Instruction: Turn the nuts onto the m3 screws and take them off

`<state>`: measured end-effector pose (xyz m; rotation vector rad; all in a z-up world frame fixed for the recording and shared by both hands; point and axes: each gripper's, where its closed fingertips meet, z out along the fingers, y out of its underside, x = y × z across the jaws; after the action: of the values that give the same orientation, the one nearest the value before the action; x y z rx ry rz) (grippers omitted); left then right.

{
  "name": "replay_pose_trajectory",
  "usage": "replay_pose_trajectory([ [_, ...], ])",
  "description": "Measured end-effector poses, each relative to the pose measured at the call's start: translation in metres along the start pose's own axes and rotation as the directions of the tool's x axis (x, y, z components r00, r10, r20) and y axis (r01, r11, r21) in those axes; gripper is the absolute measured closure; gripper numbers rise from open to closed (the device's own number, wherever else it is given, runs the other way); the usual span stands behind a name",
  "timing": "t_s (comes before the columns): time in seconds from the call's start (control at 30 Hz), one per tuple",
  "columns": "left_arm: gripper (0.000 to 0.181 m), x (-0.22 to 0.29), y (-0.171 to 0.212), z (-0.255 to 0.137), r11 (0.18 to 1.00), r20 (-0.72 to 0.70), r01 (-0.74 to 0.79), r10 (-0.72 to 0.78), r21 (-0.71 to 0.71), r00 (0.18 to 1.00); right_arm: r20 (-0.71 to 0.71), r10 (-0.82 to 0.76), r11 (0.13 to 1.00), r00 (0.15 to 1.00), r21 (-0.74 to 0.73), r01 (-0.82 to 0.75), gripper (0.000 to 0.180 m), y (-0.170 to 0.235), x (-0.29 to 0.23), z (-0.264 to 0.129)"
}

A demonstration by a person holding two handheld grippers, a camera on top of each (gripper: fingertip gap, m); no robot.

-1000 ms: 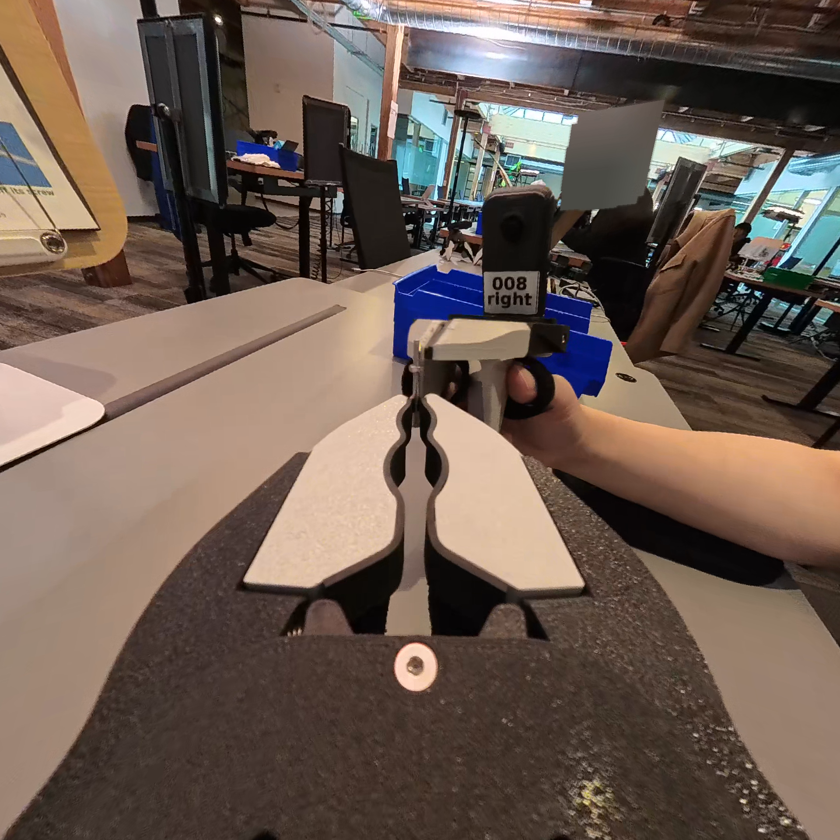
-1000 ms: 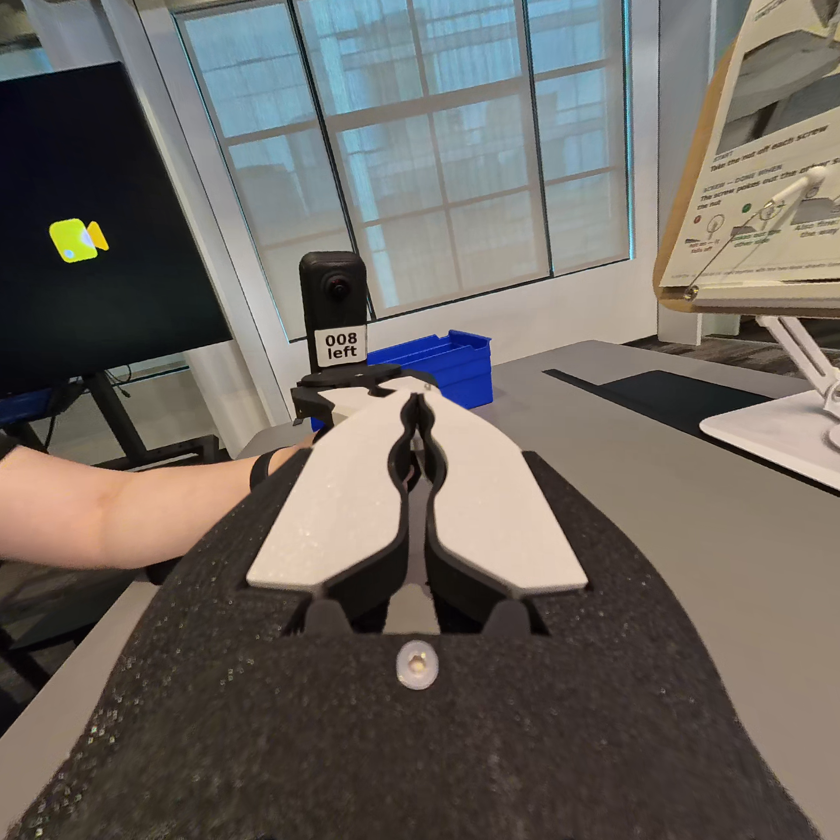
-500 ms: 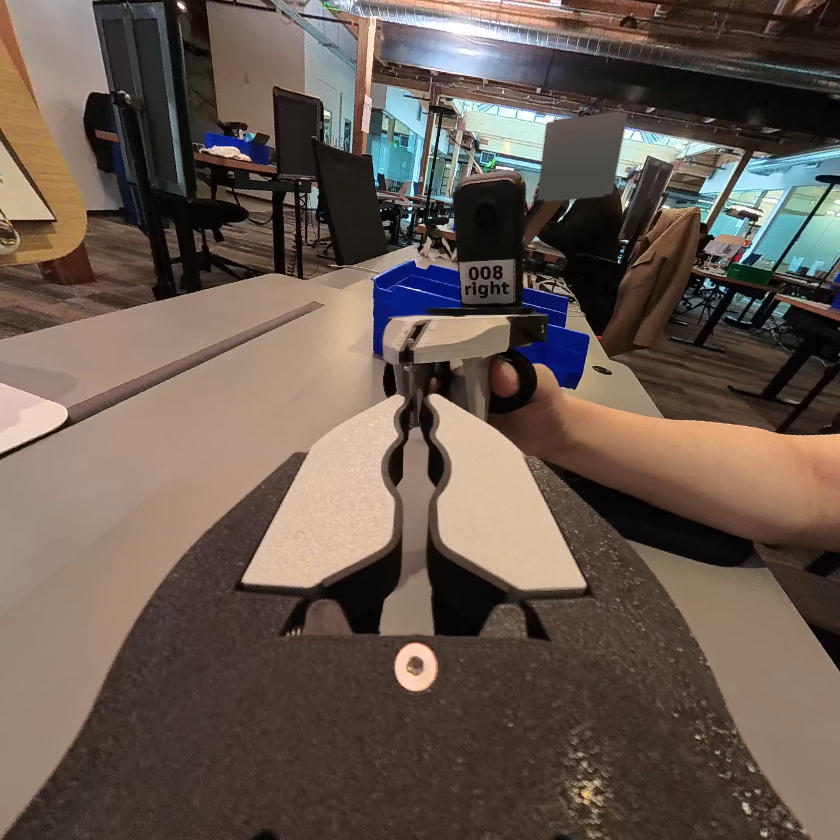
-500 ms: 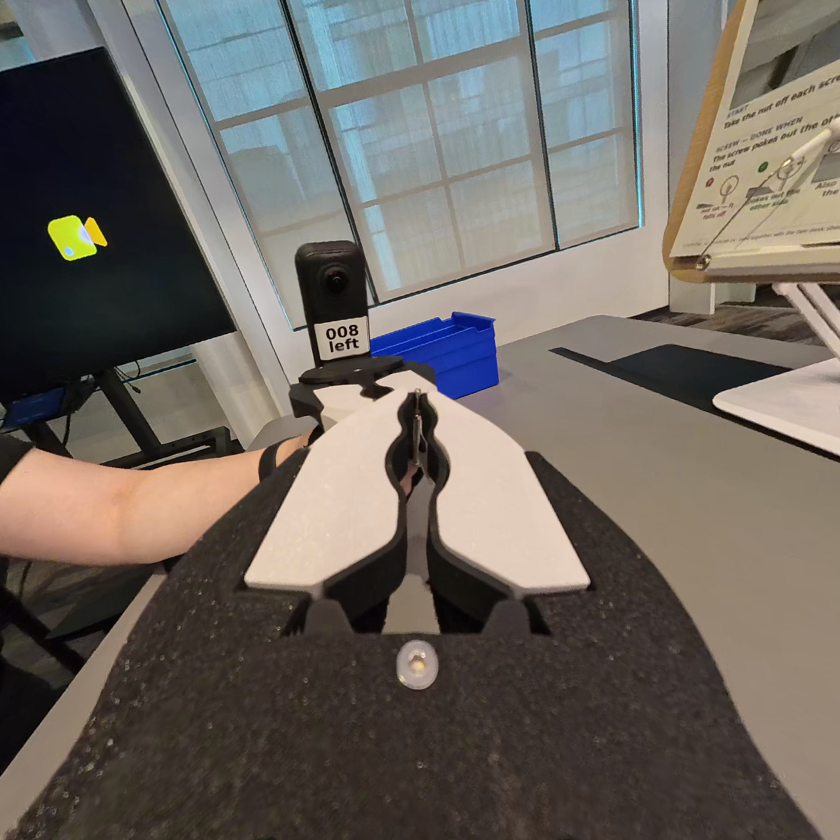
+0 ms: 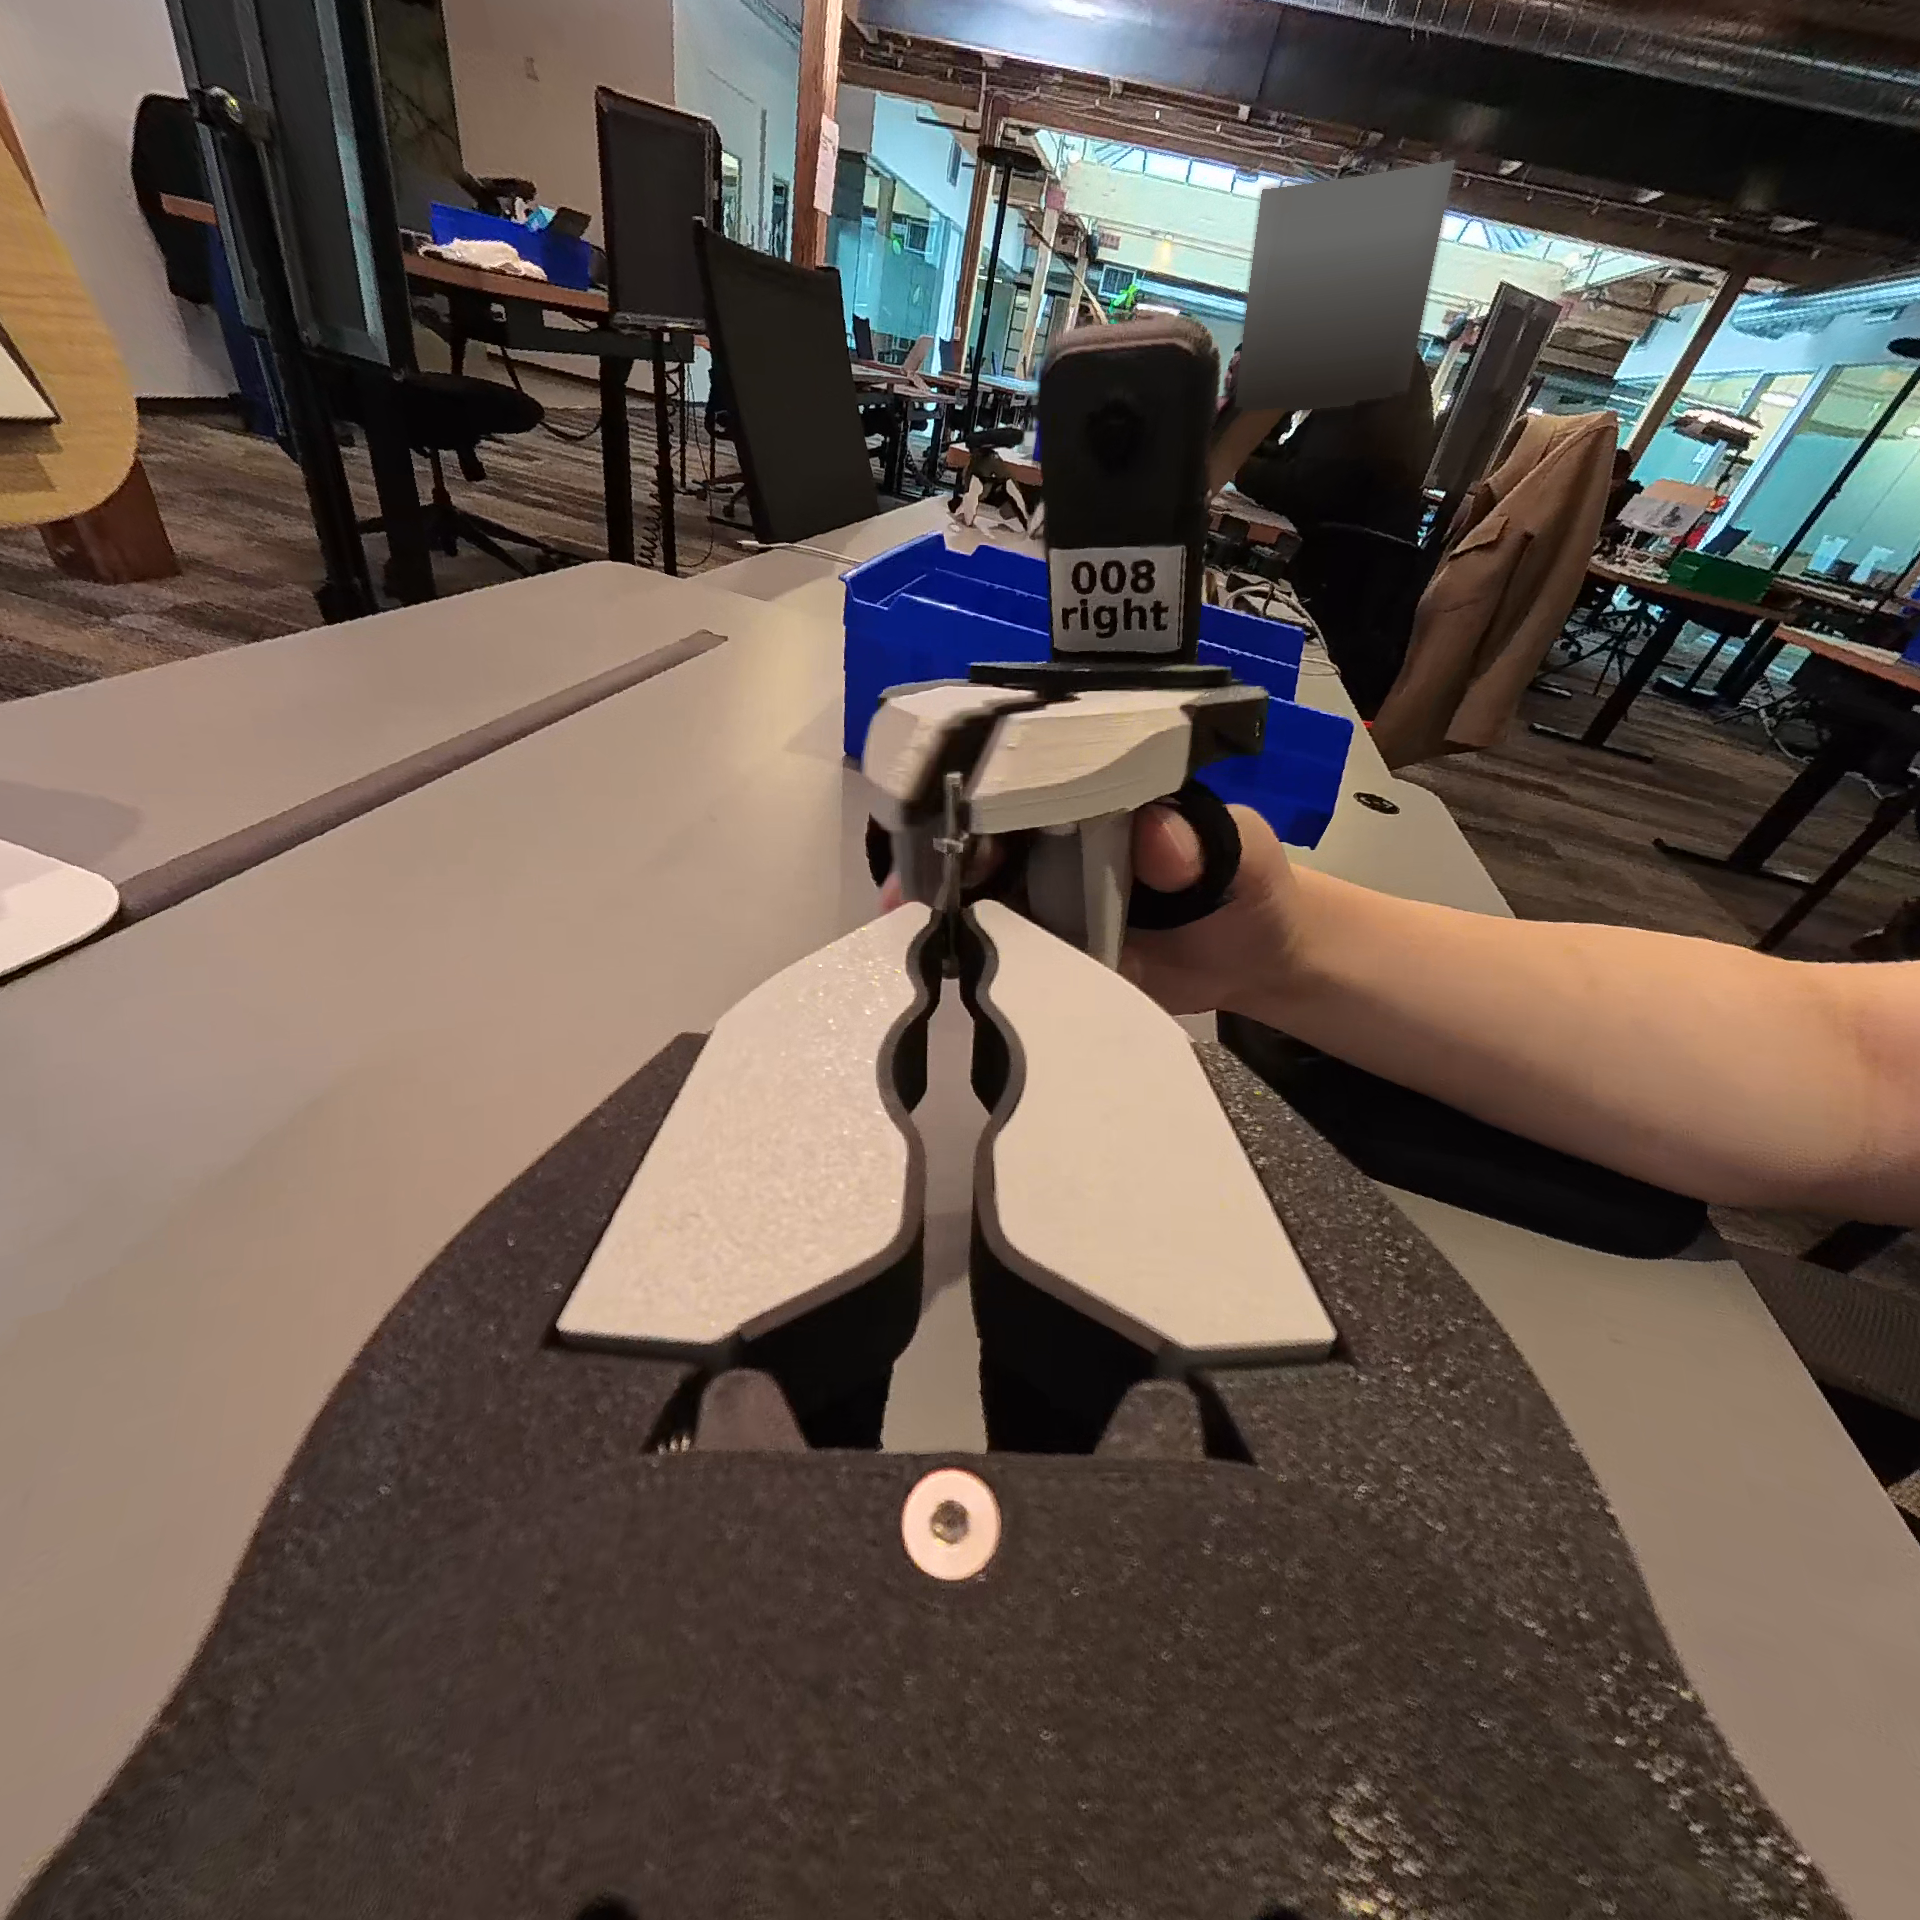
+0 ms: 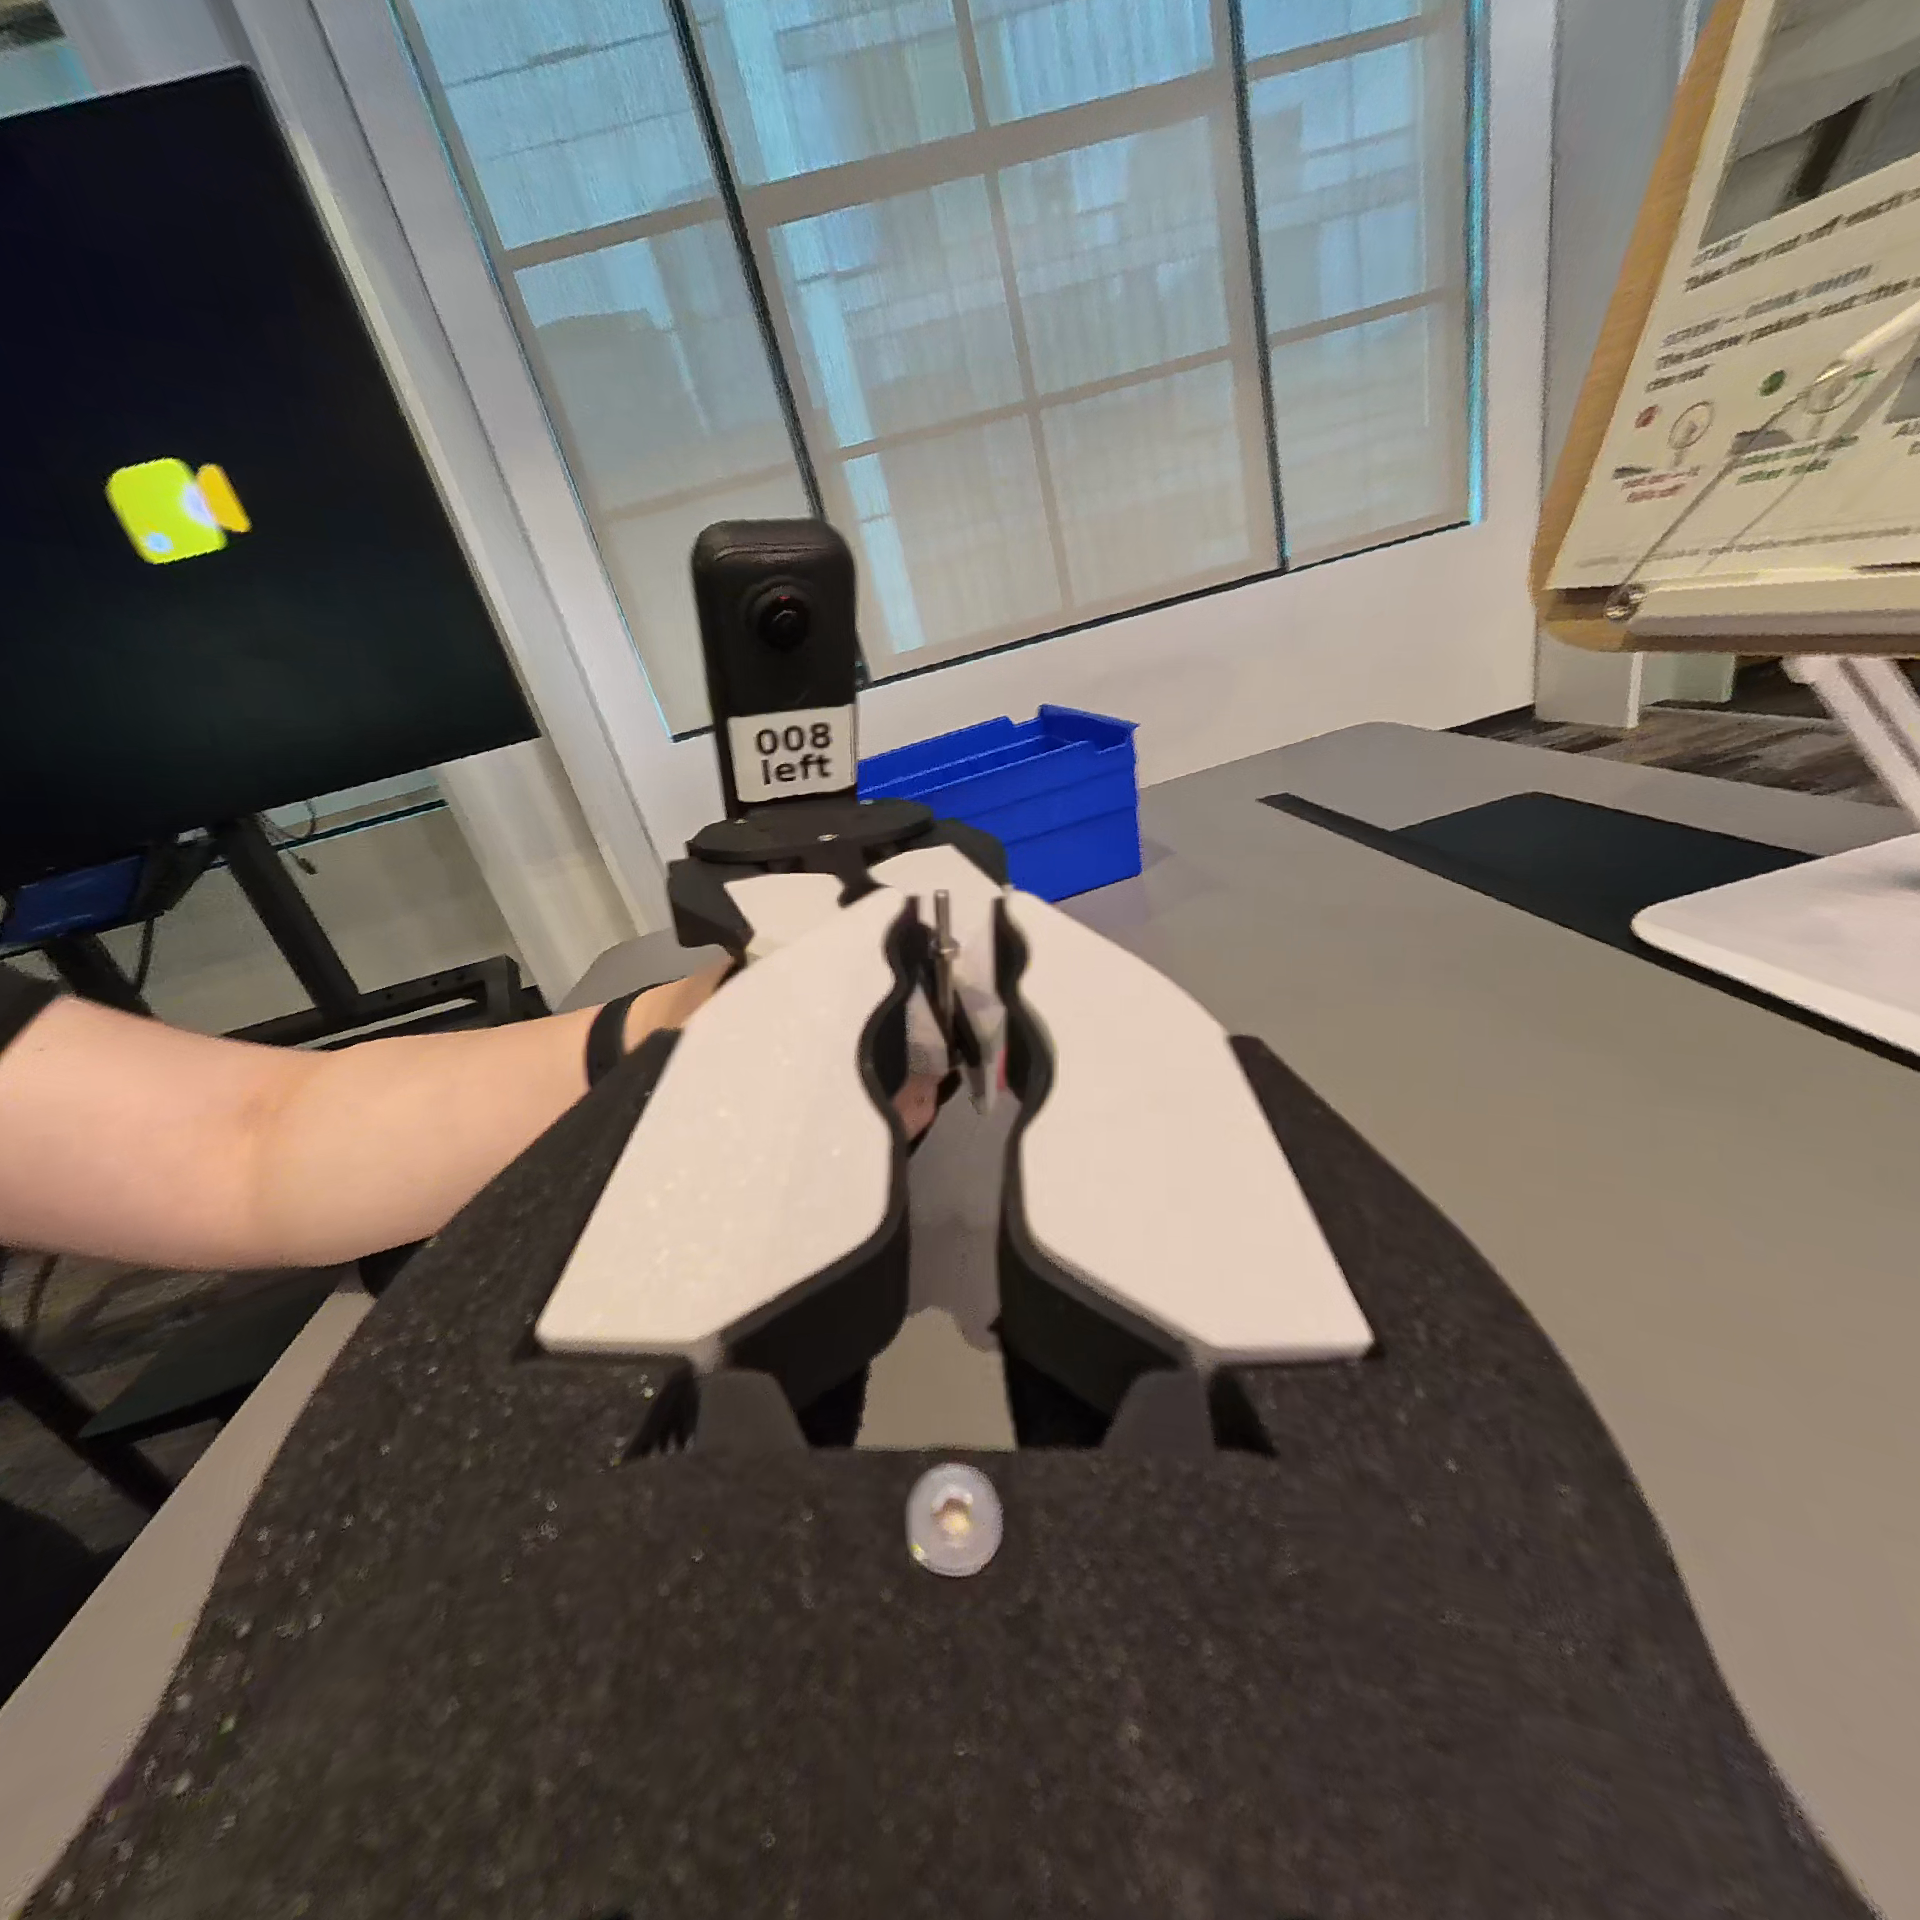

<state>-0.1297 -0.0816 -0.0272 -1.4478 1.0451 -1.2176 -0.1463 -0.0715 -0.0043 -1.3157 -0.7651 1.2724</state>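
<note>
My left gripper (image 5: 948, 925) is shut on the lower end of a thin m3 screw (image 5: 949, 821), which stands upright above its tips. A small nut (image 5: 948, 847) sits partway up the screw. My right gripper (image 6: 945, 914) faces the left one tip to tip. Its jaws stand slightly apart on either side of the screw (image 6: 941, 935) and nut (image 6: 949, 948), not pressing on them. The right gripper also shows in the left wrist view (image 5: 940, 800), held by a hand (image 5: 1205, 914). Both are held above the grey table (image 5: 416, 935).
Blue bins (image 5: 1039, 623) stand behind the right gripper, and another blue bin (image 6: 1018, 821) behind the left. An instruction board on a white stand (image 6: 1766, 416) is at the right, with a black mat (image 6: 1558, 862) before it. A dark monitor (image 6: 208, 468) stands off the table's left. Only a small space, under 4 cm, lies between the two pairs of fingers.
My right gripper's jaws were shut a second ago and have parted, so the screw and nut show between them. Both grippers shifted slightly while staying tip to tip.
</note>
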Motion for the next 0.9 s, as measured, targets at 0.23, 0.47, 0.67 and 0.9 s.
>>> replay_pose_trajectory([
  [0.23,0.179,-0.002,-0.001,-0.001,1.000,0.012,0.002,-0.001,-0.004,1.000,-0.048,-0.026,0.999,0.998,-0.027,0.025,0.156,0.004,0.005,0.003],
  [0.47,0.179,-0.003,-0.003,-0.004,1.000,0.016,0.001,-0.001,0.005,1.000,-0.012,0.014,1.000,1.000,-0.007,-0.014,0.165,0.003,0.006,-0.007],
  [0.67,0.179,-0.003,0.001,-0.002,1.000,0.009,0.000,0.001,-0.012,1.000,0.004,-0.018,0.999,1.000,-0.051,0.019,0.161,0.010,-0.003,0.006],
  [0.9,0.179,-0.003,-0.001,-0.003,1.000,0.008,-0.001,0.001,-0.001,1.000,-0.031,0.002,0.999,1.000,-0.033,-0.003,0.163,0.006,0.007,-0.004],
])
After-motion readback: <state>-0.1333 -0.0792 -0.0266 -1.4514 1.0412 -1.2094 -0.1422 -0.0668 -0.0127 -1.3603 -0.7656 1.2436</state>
